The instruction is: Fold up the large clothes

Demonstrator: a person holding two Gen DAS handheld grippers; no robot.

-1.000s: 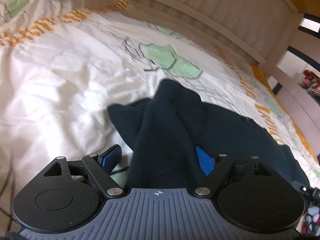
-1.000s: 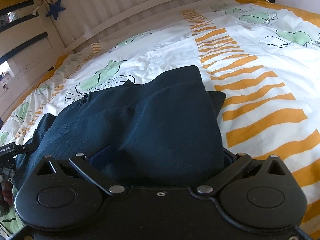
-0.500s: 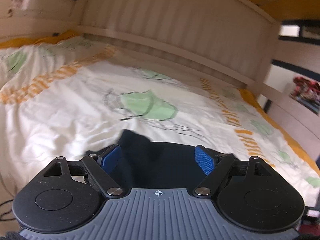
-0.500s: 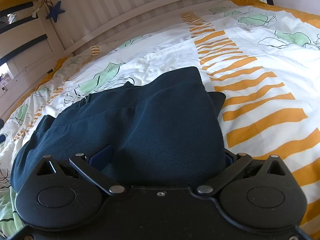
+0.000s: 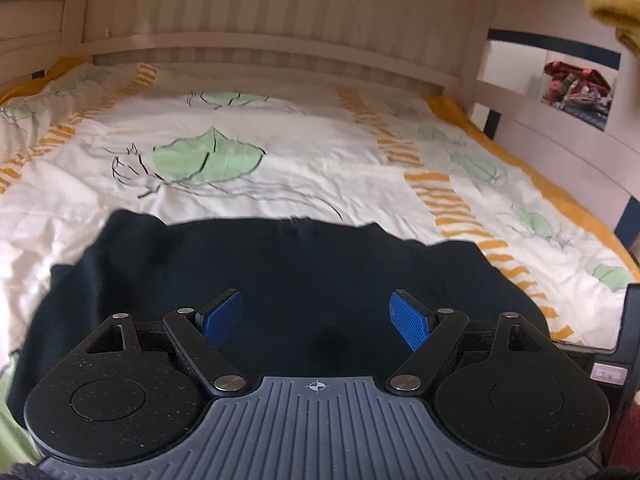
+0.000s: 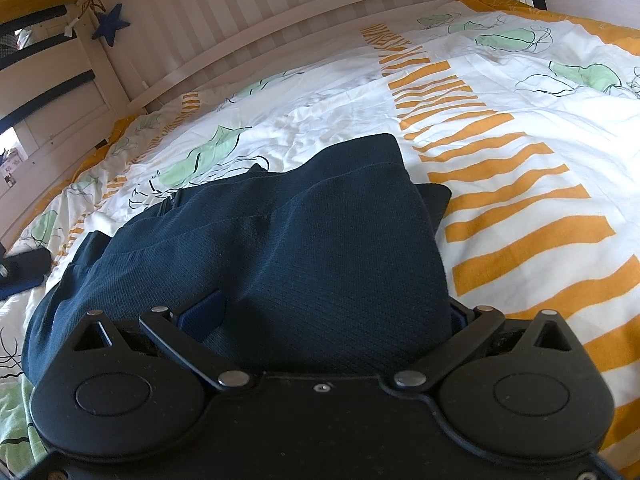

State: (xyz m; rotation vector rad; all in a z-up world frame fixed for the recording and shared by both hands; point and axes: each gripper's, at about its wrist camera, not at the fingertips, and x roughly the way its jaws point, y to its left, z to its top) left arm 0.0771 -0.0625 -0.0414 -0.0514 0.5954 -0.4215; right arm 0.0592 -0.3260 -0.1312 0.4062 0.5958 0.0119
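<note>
Left wrist view: the left gripper [image 5: 316, 316] hovers over the dark navy garment [image 5: 288, 272], its jaws spread wide and released, both blue pads [image 5: 408, 320] bare with nothing between them. The garment lies spread on the bed [image 5: 320, 160], its far edge running across the quilt, which is white with green leaf prints and orange stripes. A slatted pale headboard [image 5: 280, 8] stands beyond the bed. At the right edge a dark part of some other device [image 5: 632, 320] shows, too cropped to identify. A mustard-coloured cloth [image 5: 616, 4] hangs in the upper right corner.

Right wrist view: the right gripper [image 6: 328, 316] has a thick, layered bundle of the same navy garment [image 6: 304, 240] filling the space between its jaws, the left pad [image 6: 200, 316] pressed against the fabric and the right pad almost hidden behind it; the jaws are clenched on the cloth. From there the garment extends forward and to the left across the quilt [image 6: 520, 160], lying in overlapping folds. A blue star [image 6: 110, 24] hangs on the white bed frame at the upper left.
</note>
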